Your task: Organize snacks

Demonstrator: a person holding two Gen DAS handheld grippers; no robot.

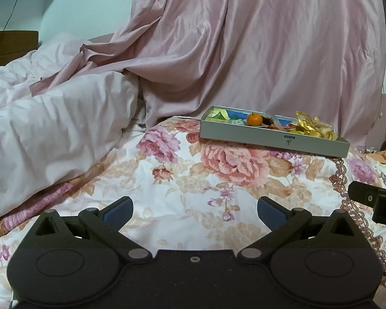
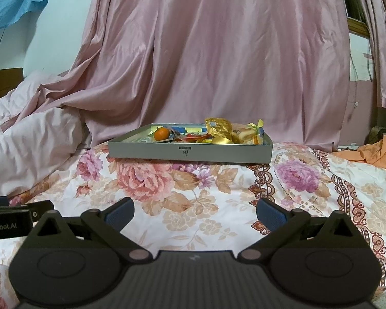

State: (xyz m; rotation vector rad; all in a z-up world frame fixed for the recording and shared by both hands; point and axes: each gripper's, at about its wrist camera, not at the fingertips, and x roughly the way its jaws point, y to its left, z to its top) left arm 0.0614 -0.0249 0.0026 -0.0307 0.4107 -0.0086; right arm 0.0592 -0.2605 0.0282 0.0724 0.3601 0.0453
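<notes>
A shallow grey box (image 1: pixel 272 139) (image 2: pixel 190 152) lies on the flowered bedsheet, far ahead of both grippers. It holds a small orange (image 1: pixel 254 119) (image 2: pixel 161 133), gold-wrapped snacks (image 1: pixel 306 123) (image 2: pixel 218 128), a packed bun (image 2: pixel 244 134) and several small colourful packets. My left gripper (image 1: pixel 195 209) is open and empty, low over the sheet. My right gripper (image 2: pixel 195 210) is open and empty, also low over the sheet, facing the box. Each gripper's body shows at the edge of the other's view.
A flowered bedsheet (image 2: pixel 193 193) covers the bed. A rumpled pale pink duvet (image 1: pixel 51 128) (image 2: pixel 25 141) lies to the left. A pink curtain (image 2: pixel 218 51) hangs behind the box. Orange cloth (image 2: pixel 373 152) lies at the far right.
</notes>
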